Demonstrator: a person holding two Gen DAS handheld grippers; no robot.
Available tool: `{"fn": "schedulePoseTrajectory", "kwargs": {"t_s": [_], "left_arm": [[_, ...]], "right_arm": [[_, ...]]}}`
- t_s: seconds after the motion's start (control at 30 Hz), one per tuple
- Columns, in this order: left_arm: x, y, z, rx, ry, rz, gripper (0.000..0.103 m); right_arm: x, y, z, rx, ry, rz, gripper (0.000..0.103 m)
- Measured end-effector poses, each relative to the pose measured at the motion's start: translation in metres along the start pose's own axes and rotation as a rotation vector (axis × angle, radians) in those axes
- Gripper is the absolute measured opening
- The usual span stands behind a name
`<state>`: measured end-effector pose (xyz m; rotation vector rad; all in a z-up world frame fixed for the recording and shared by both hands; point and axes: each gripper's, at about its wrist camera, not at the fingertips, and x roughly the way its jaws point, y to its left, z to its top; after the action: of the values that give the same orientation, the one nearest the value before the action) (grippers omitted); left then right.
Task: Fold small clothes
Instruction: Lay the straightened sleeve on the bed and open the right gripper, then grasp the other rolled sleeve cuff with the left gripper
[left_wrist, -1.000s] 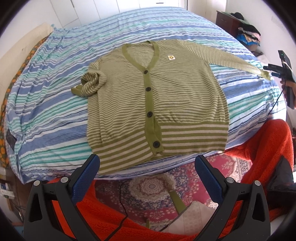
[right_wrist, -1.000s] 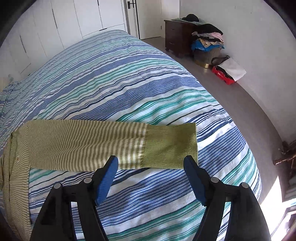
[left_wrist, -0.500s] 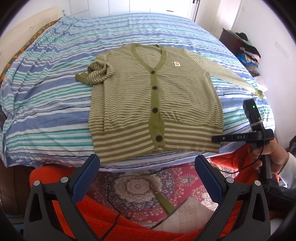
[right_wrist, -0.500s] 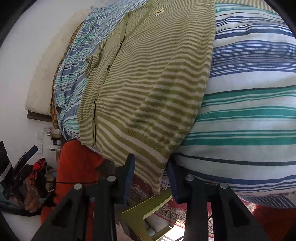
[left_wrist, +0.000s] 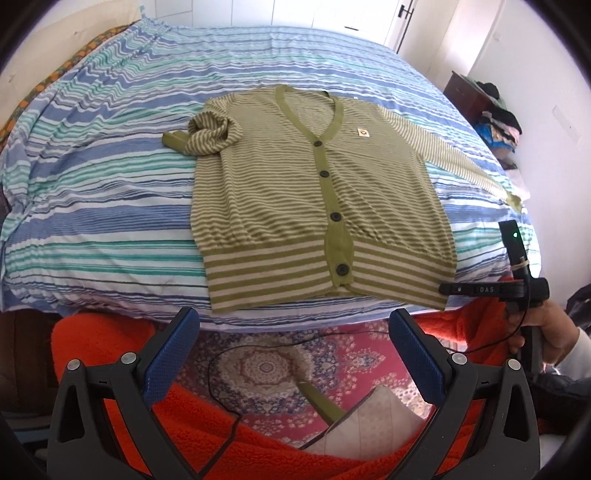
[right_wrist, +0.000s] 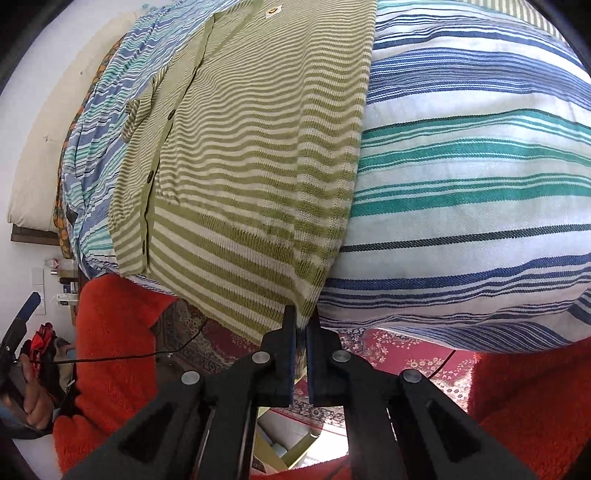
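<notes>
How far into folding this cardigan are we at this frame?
Early. Done: the cardigan lies flat and buttoned on the bed; no fold made. In hand: the right gripper is shut on its hem corner; the left gripper hangs open, short of the hem. Left: the bunched sleeve, the outstretched sleeve, every fold.

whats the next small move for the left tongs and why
Probably bring the left tongs forward onto the cardigan hem's near left corner. The right tongs are already shut on the hem's right corner, while the left ones hang open off the bed, holding nothing.
</notes>
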<state>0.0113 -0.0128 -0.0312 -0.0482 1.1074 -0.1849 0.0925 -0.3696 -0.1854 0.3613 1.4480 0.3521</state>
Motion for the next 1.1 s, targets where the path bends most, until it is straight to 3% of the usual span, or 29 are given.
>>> {"fn": "schedulePoseTrajectory", "kwargs": {"t_s": [0.1,0.13,0.17,0.3,0.33,0.4,0.53,0.6,0.7,0.77,0.83,0.9,1.03,1.1], "left_arm": [[0.005,0.013,-0.001,-0.048,0.018,0.015,0.102],[0.007,0.018,-0.001,-0.067,0.027,0.016,0.102],[0.010,0.022,-0.002,-0.085,0.036,0.015,0.102],[0.017,0.036,0.000,-0.113,0.040,0.037,0.102],[0.019,0.038,0.002,-0.104,0.029,0.049,0.102],[0.024,0.046,0.010,-0.067,0.003,0.084,0.102],[0.045,0.076,0.042,0.054,-0.096,0.222,0.102],[0.065,0.101,0.070,0.057,-0.098,0.265,0.102],[0.099,0.143,0.117,-0.029,-0.069,0.204,0.102],[0.128,0.156,0.145,-0.001,-0.055,0.214,0.101],[0.159,0.166,0.168,0.070,-0.020,0.266,0.094],[0.186,0.175,0.184,0.138,0.013,0.326,0.059],[0.218,0.179,0.198,0.355,0.069,0.336,0.057],[0.226,0.173,0.203,0.452,0.067,0.339,0.069]], "right_arm": [[-0.016,0.008,-0.006,-0.052,-0.058,-0.088,0.033],[-0.026,0.010,-0.008,-0.065,-0.100,-0.133,0.048],[-0.038,0.013,-0.011,-0.078,-0.156,-0.191,0.053],[-0.085,0.026,-0.024,-0.078,-0.429,-0.396,0.059],[-0.094,0.028,-0.028,-0.065,-0.499,-0.438,0.065],[-0.104,0.032,-0.032,-0.053,-0.588,-0.461,0.070],[-0.104,0.040,-0.030,-0.106,-0.602,-0.421,0.070],[-0.099,0.043,-0.027,-0.124,-0.586,-0.416,0.070],[-0.090,0.048,-0.029,-0.150,-0.555,-0.412,0.069],[-0.085,0.052,-0.030,-0.167,-0.539,-0.412,0.070],[-0.079,0.053,-0.032,-0.181,-0.531,-0.418,0.069],[-0.078,0.055,-0.032,-0.187,-0.526,-0.422,0.069],[-0.075,0.049,-0.030,-0.157,-0.505,-0.417,0.069],[-0.073,0.044,-0.026,-0.129,-0.488,-0.410,0.069]]}}
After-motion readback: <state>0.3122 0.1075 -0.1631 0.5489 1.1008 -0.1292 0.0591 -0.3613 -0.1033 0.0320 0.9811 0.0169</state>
